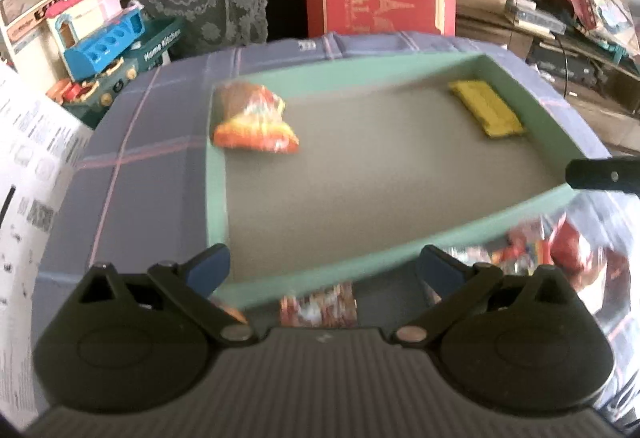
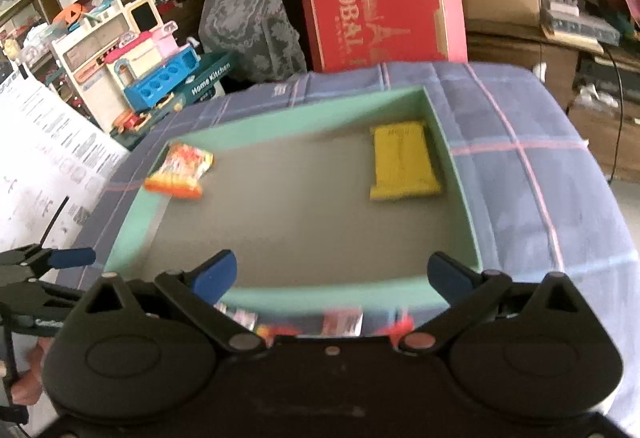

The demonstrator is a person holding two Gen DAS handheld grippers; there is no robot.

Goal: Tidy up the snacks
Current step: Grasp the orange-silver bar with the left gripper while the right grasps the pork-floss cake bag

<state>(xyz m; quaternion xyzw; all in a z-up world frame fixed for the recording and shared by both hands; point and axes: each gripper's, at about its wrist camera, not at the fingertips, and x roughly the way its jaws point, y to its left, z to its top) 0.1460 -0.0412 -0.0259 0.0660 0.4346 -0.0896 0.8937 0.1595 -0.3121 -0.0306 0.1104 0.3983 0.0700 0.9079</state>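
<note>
Plaid cloth (image 1: 132,173), green tray (image 1: 216,193), blurred snack packets (image 1: 318,306) half hidden beneath both spread, empty grippers (image 1: 322,270) (image 2: 332,272)

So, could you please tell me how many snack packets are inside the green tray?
2: an orange packet in the far left corner, a yellow packet by the right wall. More lie outside the tray, partly hidden.

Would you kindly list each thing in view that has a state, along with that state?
green tray: open-topped, flat on the plaid cloth, mostly bare.
orange snack packet: sealed, lying in the tray's far left corner.
yellow snack packet: lying flat by the tray's right wall.
loose snacks: outside the tray, along its near wall.
left gripper: jaws open, empty.
right gripper: jaws open, empty.
</note>
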